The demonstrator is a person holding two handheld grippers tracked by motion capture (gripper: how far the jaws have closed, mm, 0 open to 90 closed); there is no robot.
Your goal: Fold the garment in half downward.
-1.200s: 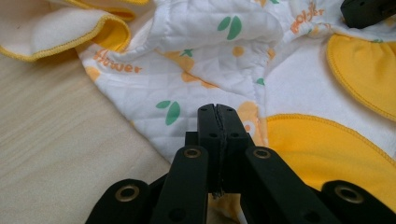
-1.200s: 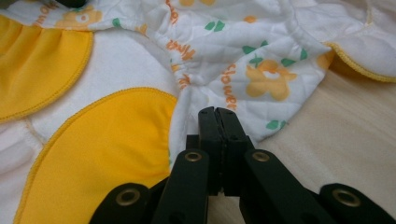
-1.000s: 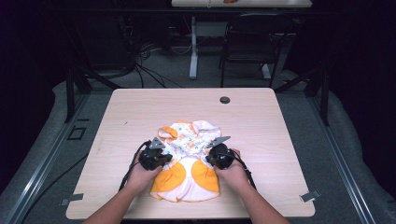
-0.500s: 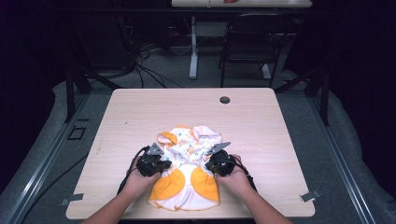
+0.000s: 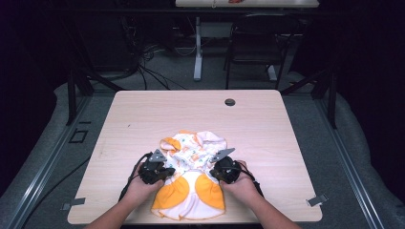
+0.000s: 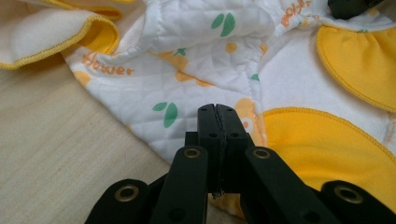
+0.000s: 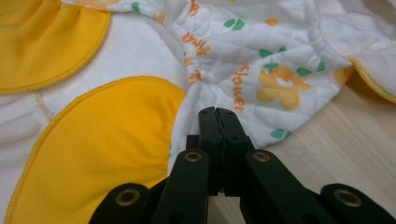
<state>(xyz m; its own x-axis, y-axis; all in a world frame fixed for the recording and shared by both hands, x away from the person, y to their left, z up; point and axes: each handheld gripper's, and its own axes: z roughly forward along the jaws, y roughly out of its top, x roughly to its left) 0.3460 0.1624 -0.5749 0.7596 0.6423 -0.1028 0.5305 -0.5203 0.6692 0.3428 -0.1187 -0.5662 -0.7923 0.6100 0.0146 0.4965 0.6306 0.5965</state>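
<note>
A small white quilted garment (image 5: 191, 191) with orange panels and a flower print lies crumpled near the table's front edge. My left gripper (image 5: 168, 171) sits at its left side with the jaws pressed together on the cloth. In the left gripper view the closed tips (image 6: 217, 112) rest on the printed white fabric (image 6: 187, 74) beside an orange panel (image 6: 327, 154). My right gripper (image 5: 211, 171) is at the garment's right side, also shut. Its tips (image 7: 217, 114) meet the white edge of the garment (image 7: 261, 60) next to an orange panel (image 7: 102, 144).
The light wooden table (image 5: 143, 119) has a dark cable hole (image 5: 229, 102) near its far edge. A chair (image 5: 253, 43) and a table leg stand on the floor beyond. The table's front edge lies just below the garment.
Both hands have drawn back a little toward the table's front edge, and the garment has slid with them.
</note>
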